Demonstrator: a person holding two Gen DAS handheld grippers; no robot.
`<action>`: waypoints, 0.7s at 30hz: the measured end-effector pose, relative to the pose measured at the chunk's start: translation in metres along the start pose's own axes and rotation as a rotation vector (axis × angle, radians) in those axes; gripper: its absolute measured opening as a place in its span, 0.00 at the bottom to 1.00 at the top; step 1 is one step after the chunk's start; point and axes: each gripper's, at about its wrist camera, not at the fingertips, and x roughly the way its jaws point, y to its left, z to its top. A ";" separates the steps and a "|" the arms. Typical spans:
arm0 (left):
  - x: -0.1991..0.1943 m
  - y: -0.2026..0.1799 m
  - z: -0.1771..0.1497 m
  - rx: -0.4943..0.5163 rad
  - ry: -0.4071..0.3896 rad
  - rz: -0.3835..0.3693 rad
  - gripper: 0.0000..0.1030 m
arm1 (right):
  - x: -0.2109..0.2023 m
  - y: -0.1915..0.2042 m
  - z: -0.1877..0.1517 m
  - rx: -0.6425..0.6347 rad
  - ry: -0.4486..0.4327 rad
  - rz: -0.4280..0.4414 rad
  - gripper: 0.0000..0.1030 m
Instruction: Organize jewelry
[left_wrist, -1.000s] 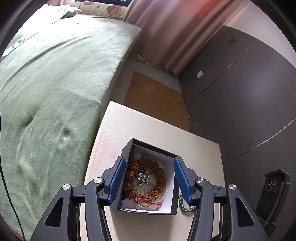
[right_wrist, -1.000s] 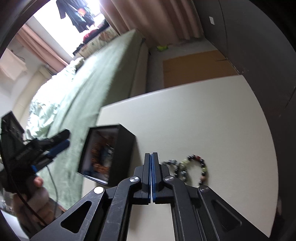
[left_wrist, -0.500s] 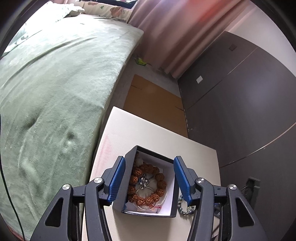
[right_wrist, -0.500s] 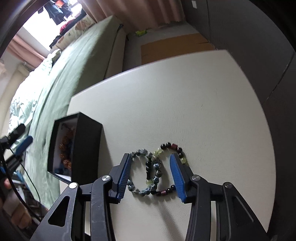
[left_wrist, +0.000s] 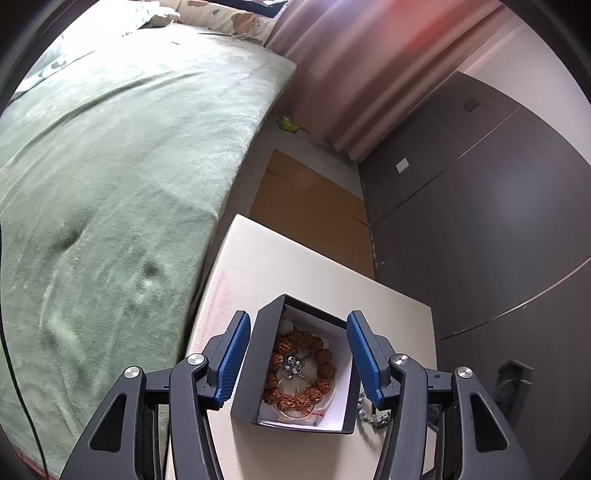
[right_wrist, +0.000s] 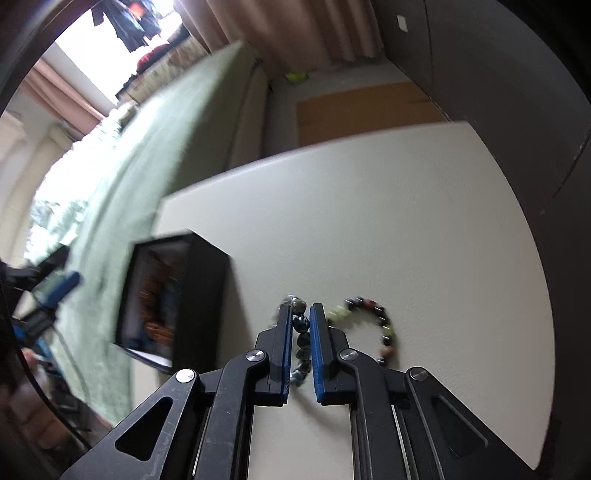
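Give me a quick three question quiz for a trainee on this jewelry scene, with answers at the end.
1. True or false: the left gripper is shut on the black box.
2. What is between the right gripper pads? A) blue-grey bracelet B) brown bead bracelet C) nothing
3. Fill in: the multicolour bracelet lies on the ____.

Key
1. False; its pads stand open either side of the box.
2. A
3. table
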 end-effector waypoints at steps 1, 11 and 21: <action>-0.001 0.001 0.000 -0.003 -0.002 0.000 0.54 | -0.007 0.004 0.002 0.003 -0.025 0.038 0.11; -0.005 0.007 0.003 -0.019 -0.008 -0.002 0.54 | -0.045 0.046 0.008 -0.004 -0.203 0.269 0.11; -0.010 0.019 0.010 -0.046 -0.015 -0.005 0.54 | -0.008 0.090 0.001 -0.061 -0.137 0.310 0.11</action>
